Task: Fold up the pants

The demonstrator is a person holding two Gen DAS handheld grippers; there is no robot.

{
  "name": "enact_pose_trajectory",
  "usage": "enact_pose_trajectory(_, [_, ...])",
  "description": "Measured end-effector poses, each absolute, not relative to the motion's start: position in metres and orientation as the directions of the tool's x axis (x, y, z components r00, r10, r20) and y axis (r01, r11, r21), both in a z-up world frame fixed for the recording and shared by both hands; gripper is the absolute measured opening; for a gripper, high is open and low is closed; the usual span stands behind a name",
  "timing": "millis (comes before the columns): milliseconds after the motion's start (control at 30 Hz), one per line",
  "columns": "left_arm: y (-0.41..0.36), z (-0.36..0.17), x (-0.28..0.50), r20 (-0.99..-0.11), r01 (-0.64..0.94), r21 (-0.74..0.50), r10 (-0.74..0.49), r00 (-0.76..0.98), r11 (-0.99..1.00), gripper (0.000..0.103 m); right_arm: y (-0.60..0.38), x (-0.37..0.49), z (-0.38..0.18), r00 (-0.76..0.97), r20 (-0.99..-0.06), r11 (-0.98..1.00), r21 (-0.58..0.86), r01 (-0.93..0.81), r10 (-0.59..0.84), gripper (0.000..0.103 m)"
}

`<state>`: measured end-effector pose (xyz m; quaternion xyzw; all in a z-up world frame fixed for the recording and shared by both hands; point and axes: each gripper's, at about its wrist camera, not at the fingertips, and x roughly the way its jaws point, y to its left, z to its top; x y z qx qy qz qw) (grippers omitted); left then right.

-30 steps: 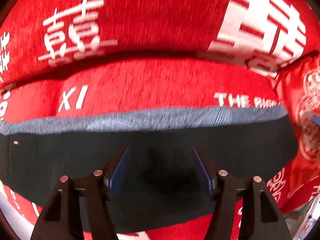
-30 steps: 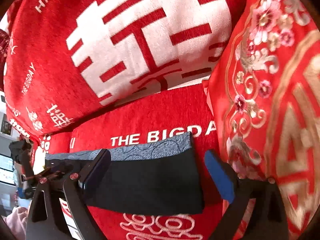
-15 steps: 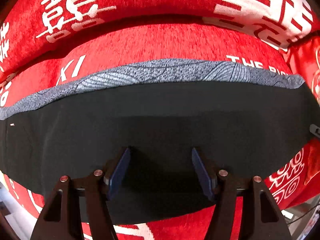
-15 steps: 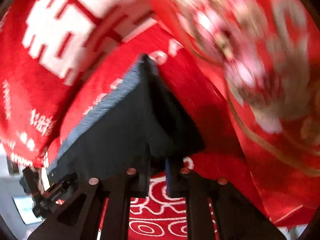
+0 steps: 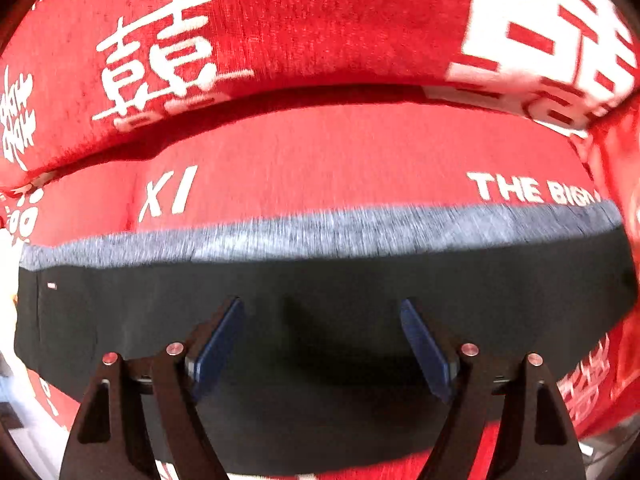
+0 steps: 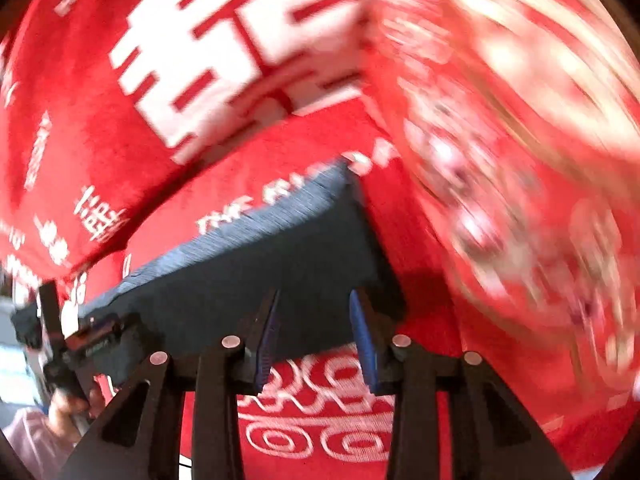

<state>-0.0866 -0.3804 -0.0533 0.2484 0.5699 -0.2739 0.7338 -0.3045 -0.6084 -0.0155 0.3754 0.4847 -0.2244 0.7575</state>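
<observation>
Left wrist view: left gripper (image 5: 322, 322), blue-padded jaws opening, nothing pinched; folded black pants with grey patterned waistband (image 5: 328, 280) lying flat beneath and ahead of both jaws on red sofa cover with white lettering (image 5: 320, 160)

Right wrist view: right gripper (image 6: 314, 322), jaws opening, pads clear of cloth; pants' corner (image 6: 376, 280) just beyond the tips; blurred red embroidered cushion (image 6: 520, 140) right of the jaws

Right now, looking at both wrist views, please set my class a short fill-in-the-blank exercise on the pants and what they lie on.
1. The folded pants are mostly ____ in colour.
2. Along their far edge runs a band coloured ____.
3. They lie on a cover whose ground colour is ____.
4. White letters on the cover beside the band read "THE ____", cut off at the pants' corner.

Missing words: black; grey; red; BIG
</observation>
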Motion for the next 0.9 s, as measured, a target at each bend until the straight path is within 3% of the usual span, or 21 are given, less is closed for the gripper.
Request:
enact_pose_trajectory(133, [-0.389,-0.077,-0.088,-0.970,0.705,0.131,-0.058,0.237,0.697,0.082,-0.613,-0.256,-0.058,0.341,-0.939,0.672,0.287,0.683,0.054,0.039])
enact_pose_trajectory(200, [-0.380,-0.079,-0.091,-0.966,0.701,0.102,-0.099,0.240,0.706,0.082,-0.618,-0.250,-0.082,0.264,-0.964,0.696,0.216,0.685,0.038,0.038])
enact_pose_trajectory(433, [-0.365,-0.082,-0.096,-0.968,0.712,0.101,-0.096,0.231,0.695,0.093,-0.617,-0.280,-0.072,0.332,-0.942,0.574,0.293,0.764,0.038,0.039])
enact_pose_trajectory(467, [-0.364,-0.083,-0.094,-0.969,0.701,0.108,-0.083,0.232,0.705,0.102,-0.616,-0.284,-0.071,0.347,-0.937,0.553,0.316,0.771,0.053,0.042])
enact_pose_trajectory(500, [-0.364,-0.086,-0.091,-0.970,0.686,0.121,-0.060,0.234,0.717,0.103,-0.613,-0.289,-0.069,0.365,-0.929,0.536,0.342,0.772,0.068,0.050])
enact_pose_trajectory(567, [-0.361,-0.088,-0.085,-0.979,0.674,0.072,-0.077,0.188,0.735,0.103,-0.603,-0.298,-0.064,0.396,-0.914,0.511,0.382,0.770,0.086,0.058])
enact_pose_trajectory(900, [-0.340,-0.069,-0.087,-0.980,0.754,-0.009,-0.156,0.124,0.657,0.103,-0.521,-0.302,-0.053,0.464,-0.874,0.405,0.481,0.777,0.148,0.062])
